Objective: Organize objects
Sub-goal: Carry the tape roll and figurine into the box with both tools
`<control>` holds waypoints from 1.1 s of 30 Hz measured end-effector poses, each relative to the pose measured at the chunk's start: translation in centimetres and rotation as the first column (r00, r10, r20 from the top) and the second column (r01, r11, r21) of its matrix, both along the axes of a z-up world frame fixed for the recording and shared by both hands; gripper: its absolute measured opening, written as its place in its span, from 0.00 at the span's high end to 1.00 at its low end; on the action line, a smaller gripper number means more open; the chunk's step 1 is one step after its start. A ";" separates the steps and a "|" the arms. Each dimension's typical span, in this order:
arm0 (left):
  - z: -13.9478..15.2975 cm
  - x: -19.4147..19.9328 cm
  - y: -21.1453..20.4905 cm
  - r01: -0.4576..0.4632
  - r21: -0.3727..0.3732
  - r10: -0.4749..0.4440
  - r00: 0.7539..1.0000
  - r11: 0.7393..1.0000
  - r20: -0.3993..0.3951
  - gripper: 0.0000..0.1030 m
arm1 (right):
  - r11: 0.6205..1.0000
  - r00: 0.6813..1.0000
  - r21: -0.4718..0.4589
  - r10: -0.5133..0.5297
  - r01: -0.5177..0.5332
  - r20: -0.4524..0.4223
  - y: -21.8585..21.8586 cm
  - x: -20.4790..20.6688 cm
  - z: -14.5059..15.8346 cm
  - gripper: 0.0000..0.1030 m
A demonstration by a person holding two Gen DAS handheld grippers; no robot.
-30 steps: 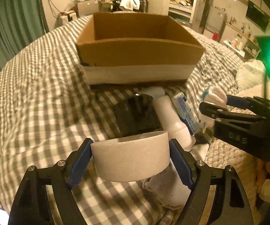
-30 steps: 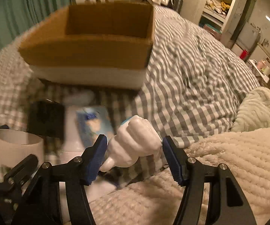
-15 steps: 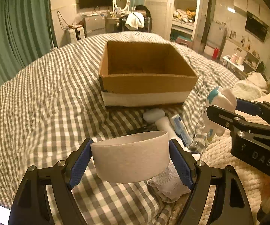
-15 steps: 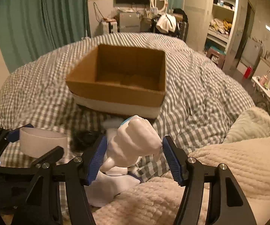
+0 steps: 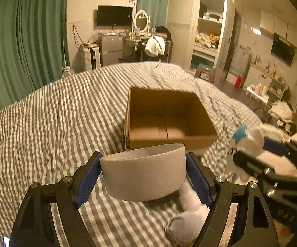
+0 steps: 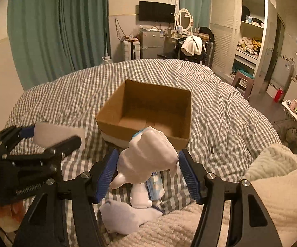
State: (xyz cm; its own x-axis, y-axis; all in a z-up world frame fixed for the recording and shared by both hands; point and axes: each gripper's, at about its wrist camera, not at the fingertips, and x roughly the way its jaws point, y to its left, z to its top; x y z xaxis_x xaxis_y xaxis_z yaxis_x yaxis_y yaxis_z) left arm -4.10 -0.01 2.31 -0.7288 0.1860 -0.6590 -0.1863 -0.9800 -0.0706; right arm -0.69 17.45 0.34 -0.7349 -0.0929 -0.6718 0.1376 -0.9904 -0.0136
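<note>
My left gripper (image 5: 144,177) is shut on a wide white tape roll (image 5: 143,175) and holds it up above the bed, just short of an open cardboard box (image 5: 169,119). My right gripper (image 6: 147,166) is shut on a white plastic figure with a blue patch (image 6: 148,154), held up in front of the same box (image 6: 148,111). The box looks empty inside. The left gripper with the tape roll (image 6: 55,131) shows at the left of the right wrist view. The right gripper with the figure (image 5: 249,142) shows at the right of the left wrist view.
The box stands on a grey checked bed cover (image 6: 220,123). Below the grippers lie a white sock (image 6: 123,216), a white bottle (image 6: 139,195) and a blue-labelled pack (image 6: 155,187). A cream fleece blanket (image 6: 272,195) lies at the right. Green curtains (image 5: 25,51) hang at the left.
Both grippers have risen well above the bed with their objects held. The box now shows from above, with its inside in view, and the loose items have dropped below.
</note>
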 end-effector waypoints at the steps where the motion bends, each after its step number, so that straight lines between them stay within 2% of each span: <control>1: 0.4 -0.5 0.0 -0.002 0.002 0.002 1.000 1.000 -0.006 0.19 | 1.000 1.000 0.004 0.003 -0.003 -0.004 -0.1 -0.4 0.3 0.40; 8: 2.6 -4.8 0.5 -0.008 -0.009 0.007 0.999 1.000 -0.049 0.19 | 1.000 1.000 -0.007 -0.001 0.001 -0.018 0.6 -4.2 1.7 0.40; 16: 2.5 -10.8 2.4 0.001 -0.043 -0.003 0.999 0.999 -0.039 0.19 | 0.999 1.000 -0.039 -0.012 0.011 -0.021 1.8 -10.4 2.8 0.40; 22: 0.2 -15.0 3.6 -0.008 -0.078 0.008 1.000 0.997 -0.006 0.19 | 0.997 1.000 -0.072 -0.026 0.027 0.009 2.9 -15.6 1.4 0.40; 27: -2.4 -18.5 4.8 0.002 -0.101 0.002 0.999 0.995 0.040 0.19 | 0.997 0.998 -0.069 -0.030 0.033 0.051 4.1 -19.0 -1.1 0.40; 33: -5.2 -20.7 5.8 0.032 -0.113 -0.024 0.997 0.993 0.072 0.19 | 0.994 0.994 -0.103 -0.026 0.037 0.106 5.3 -21.8 -4.5 0.40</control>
